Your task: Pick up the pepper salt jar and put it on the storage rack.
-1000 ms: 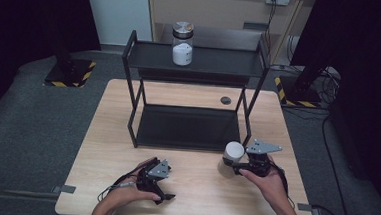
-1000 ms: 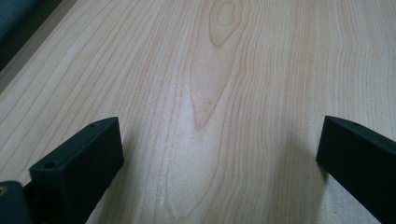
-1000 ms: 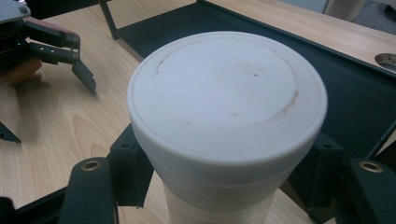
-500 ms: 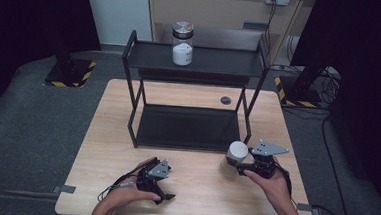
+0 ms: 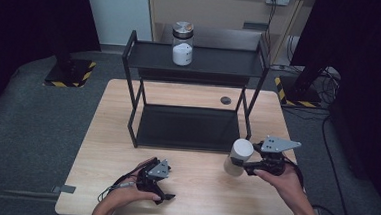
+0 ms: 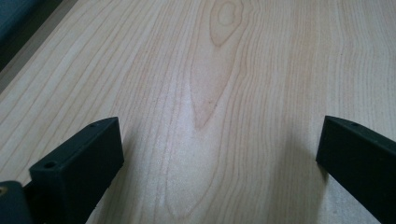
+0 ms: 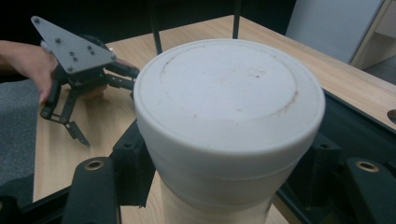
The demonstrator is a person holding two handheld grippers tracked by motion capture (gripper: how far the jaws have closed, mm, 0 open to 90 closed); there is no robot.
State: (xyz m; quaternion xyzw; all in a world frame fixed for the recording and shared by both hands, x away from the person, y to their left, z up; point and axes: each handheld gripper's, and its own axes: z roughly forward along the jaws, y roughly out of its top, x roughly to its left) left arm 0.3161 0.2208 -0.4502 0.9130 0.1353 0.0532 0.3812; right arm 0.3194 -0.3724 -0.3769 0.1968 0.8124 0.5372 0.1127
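Note:
A white cylindrical container (image 5: 238, 156) with a flat white lid (image 7: 229, 88) is held just above the table's front right, in front of the black rack. My right gripper (image 5: 247, 163) is shut on it, jaws pressing its sides below the lid. My left gripper (image 5: 165, 193) rests on the wooden table (image 5: 198, 188) at the front left, jaws wide apart with bare wood between them; its fingers (image 6: 79, 158) frame plain table. In the right gripper view the left gripper (image 7: 77, 126) appears off to the left, held by a hand.
A black two-tier rack (image 5: 193, 62) stands at the table's back half. A glass jar with a metal lid (image 5: 182, 43), partly filled with white contents, sits on its top shelf. A small dark disc (image 5: 225, 100) lies on the table behind the rack's lower shelf (image 5: 187, 127).
My right gripper has carried the white container slightly right and toward the front, tilting it a little. The left gripper has stayed still.

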